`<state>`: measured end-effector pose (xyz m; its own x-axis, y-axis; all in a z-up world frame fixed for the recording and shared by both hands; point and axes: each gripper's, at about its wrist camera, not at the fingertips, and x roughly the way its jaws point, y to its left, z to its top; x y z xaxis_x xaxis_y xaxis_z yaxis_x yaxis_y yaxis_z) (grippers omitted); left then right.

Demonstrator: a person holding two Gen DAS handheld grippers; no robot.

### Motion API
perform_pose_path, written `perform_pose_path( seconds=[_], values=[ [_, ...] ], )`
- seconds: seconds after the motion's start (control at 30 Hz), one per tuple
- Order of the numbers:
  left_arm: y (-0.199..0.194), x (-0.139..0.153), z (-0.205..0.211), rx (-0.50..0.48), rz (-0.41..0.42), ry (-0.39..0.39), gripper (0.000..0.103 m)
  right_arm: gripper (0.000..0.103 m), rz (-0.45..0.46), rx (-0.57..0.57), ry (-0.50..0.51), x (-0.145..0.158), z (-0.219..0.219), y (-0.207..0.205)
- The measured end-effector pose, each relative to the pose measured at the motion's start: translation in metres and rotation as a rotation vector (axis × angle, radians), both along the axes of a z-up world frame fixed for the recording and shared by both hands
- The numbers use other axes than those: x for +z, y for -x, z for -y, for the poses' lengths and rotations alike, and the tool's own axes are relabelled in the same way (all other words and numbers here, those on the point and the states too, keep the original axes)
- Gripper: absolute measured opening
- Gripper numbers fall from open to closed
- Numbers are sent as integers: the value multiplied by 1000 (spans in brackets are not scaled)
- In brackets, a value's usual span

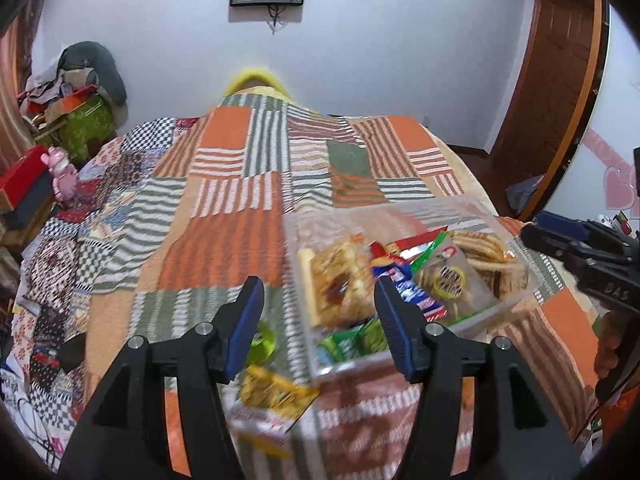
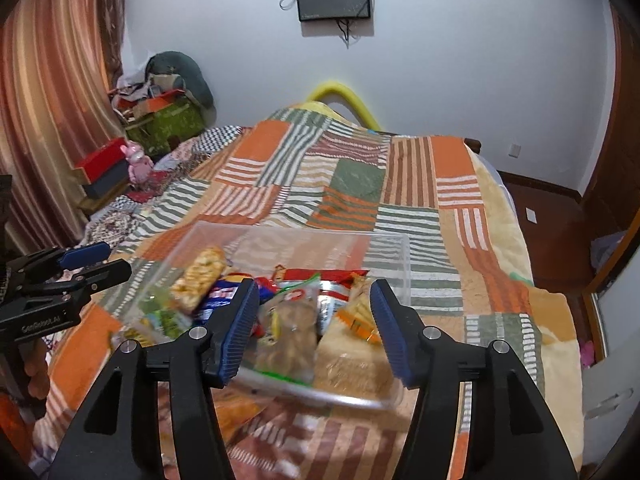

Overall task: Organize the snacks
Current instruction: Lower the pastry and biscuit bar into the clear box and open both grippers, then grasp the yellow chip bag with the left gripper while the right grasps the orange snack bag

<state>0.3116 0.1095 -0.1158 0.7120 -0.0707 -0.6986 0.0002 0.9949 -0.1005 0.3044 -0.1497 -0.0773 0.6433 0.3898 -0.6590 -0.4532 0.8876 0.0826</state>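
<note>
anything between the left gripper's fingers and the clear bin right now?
Left wrist view: the left gripper is open, holding nothing. Beneath it, loose packets, one green and one yellow, lie on the quilt beside the clear bin.

Your left gripper's (image 1: 318, 326) arms run off the bottom edge, and they cover part of the yellow packet (image 1: 276, 394) on the quilt (image 1: 224, 240). Snacks in the clear box (image 2: 390, 258) are smeared by blur, so labels can't be read. The hand (image 1: 610, 354) at the right edge is mostly cut off, perhaps gripping the handle.
</note>
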Motion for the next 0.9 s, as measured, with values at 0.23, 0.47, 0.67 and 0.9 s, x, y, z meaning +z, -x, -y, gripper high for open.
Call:
perform_pose_path(
  seconds=[0.23, 0.47, 0.67, 0.9],
  values=[
    [32, -20, -28, 41, -68, -6, 58, 59, -25, 16, -22, -6, -5, 21],
    [50, -51, -40, 43, -144, 13, 58, 63, -87, 35, -23, -27, -15, 38],
    [57, -76, -43, 26, -190, 28, 62, 70, -135, 51, -25, -45, -28, 46],
    [49, -94, -39, -12, -213, 40, 62, 70, -214, 67, -7, -72, -44, 43]
  ],
)
